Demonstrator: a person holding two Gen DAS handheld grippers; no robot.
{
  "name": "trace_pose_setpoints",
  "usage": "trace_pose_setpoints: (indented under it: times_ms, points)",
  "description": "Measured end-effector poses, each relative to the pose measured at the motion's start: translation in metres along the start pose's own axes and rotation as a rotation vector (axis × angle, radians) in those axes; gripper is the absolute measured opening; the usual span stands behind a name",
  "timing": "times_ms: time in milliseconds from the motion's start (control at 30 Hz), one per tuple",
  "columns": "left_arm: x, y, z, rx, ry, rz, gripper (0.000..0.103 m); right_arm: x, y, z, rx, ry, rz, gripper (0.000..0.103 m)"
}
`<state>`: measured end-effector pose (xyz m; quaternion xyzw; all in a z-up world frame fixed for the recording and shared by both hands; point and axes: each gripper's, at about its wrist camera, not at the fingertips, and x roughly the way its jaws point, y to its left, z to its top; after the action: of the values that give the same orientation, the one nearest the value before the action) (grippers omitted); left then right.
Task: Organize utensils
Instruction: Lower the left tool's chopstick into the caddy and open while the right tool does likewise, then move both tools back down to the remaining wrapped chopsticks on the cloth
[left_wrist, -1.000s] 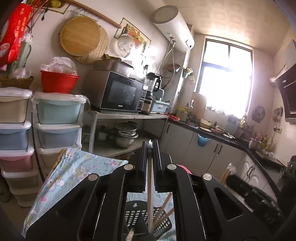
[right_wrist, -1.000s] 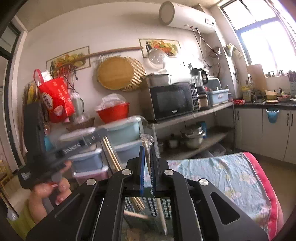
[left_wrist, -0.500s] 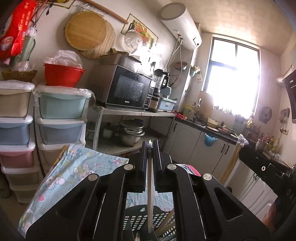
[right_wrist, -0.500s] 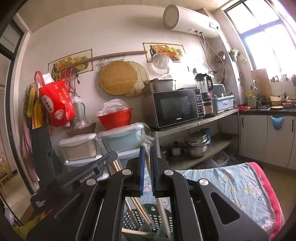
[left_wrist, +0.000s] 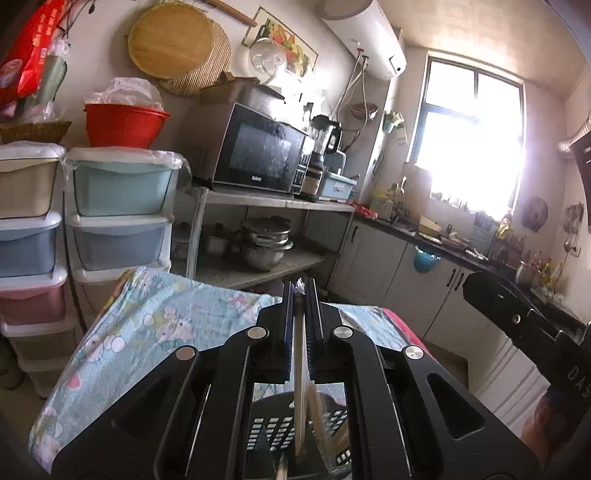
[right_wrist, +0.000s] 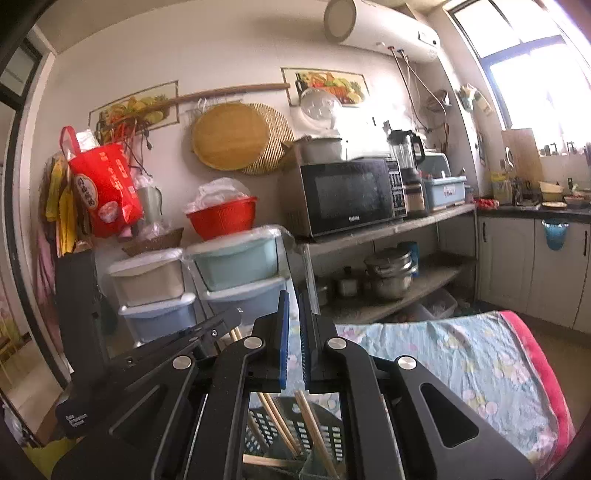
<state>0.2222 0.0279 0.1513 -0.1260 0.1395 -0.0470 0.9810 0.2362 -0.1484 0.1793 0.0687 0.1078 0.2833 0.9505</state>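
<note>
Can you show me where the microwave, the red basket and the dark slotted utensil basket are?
microwave (right_wrist: 351, 195): right wrist view, on its dark glass door.
red basket (left_wrist: 123, 125): left wrist view, on its front wall.
dark slotted utensil basket (right_wrist: 328, 435): right wrist view, on its slotted wall beside the chopsticks.

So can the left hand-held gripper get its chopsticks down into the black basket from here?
Probably yes: the left hand-held gripper holds the chopsticks right above the black basket, with nothing between; other chopsticks already stand inside.
</note>
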Motion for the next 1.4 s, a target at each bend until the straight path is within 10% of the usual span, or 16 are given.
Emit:
trace_pose_setpoints:
  times_ms: [400,1033,1400]
  points:
    - [0.010,0.006,-0.024,0.007,0.079,0.021,0.004,0.011,-0.018,-0.041,0.060,0.135,-0.021,0.006]
    - [-0.012,0.012,-0.040,0.021,0.175,0.016,0.075,0.015,-0.033,-0.096,0.105,0.363,-0.042,0.038]
    - [-0.034,0.018,-0.055,0.012,0.205,-0.003,0.092,-0.004,-0.037,-0.108,0.118,0.384,-0.052,0.054]
